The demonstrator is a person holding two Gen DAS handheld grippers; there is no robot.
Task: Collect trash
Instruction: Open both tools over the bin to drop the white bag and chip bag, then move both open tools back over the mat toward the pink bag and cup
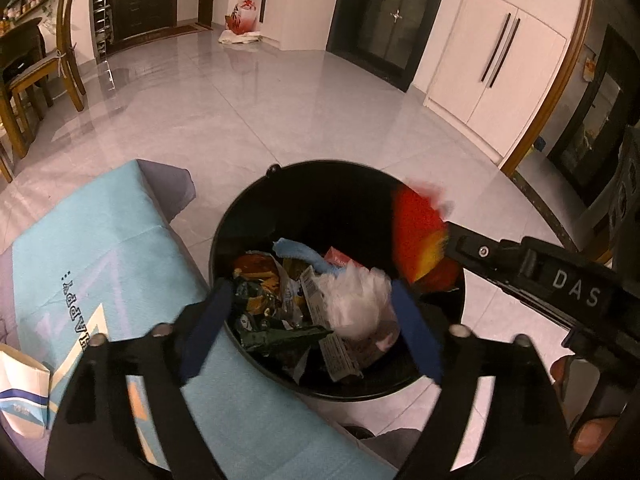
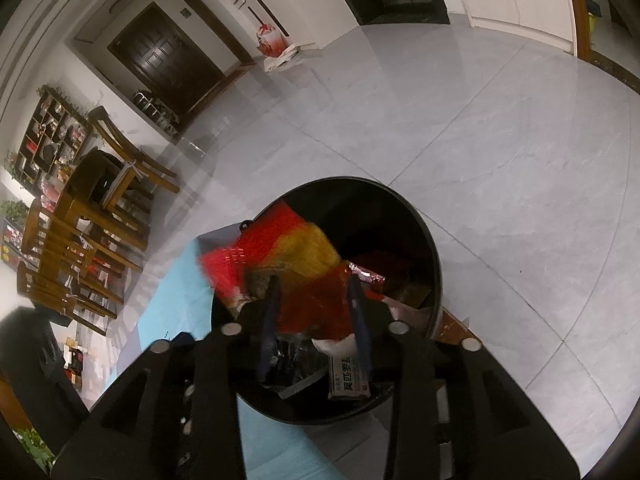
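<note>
A black round bin (image 1: pixel 340 280) stands on the grey tiled floor (image 1: pixel 280 112), against the corner of a light-blue cloth (image 1: pixel 100 240). The left gripper (image 1: pixel 312 328) hangs spread and empty over its near rim, above wrappers and a white crumpled wad (image 1: pixel 356 300). The right gripper (image 2: pixel 316 320) is clamped on a red-and-yellow packet (image 2: pixel 304 280), blurred, seemingly above the bin's mouth.
</note>
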